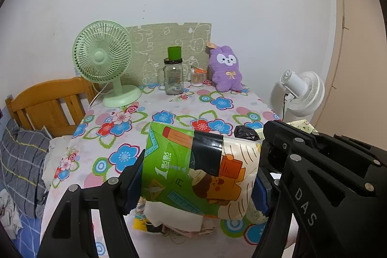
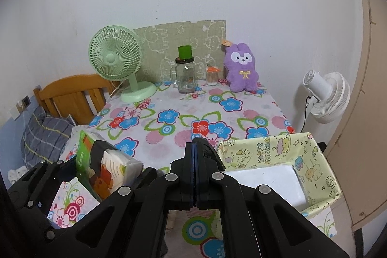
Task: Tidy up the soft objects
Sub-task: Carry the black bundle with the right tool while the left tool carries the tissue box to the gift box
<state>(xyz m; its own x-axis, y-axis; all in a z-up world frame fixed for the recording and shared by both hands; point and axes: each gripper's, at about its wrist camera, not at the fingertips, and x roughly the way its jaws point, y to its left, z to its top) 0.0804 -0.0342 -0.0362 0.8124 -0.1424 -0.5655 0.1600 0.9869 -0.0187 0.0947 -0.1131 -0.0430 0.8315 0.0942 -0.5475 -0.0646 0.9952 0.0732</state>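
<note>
1. Tissue pack (image 1: 200,173), green and cream with black tape, sits squeezed between the left gripper's (image 1: 197,181) blue pads, raised above loose items on the flowered table (image 1: 169,113).
2. Right gripper (image 2: 195,175) has its jaws pressed together, holding nothing, just right of the pack.
3. Yellow box (image 2: 314,161) stands open beside it at the table's right edge.
4. Purple plush (image 2: 241,70), jar (image 2: 185,76) and green fan (image 2: 116,59) line the far wall.

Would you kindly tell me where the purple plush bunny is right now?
The purple plush bunny sits upright at the table's far right corner, against the green patterned board, right of the small toothpick jar.
</note>
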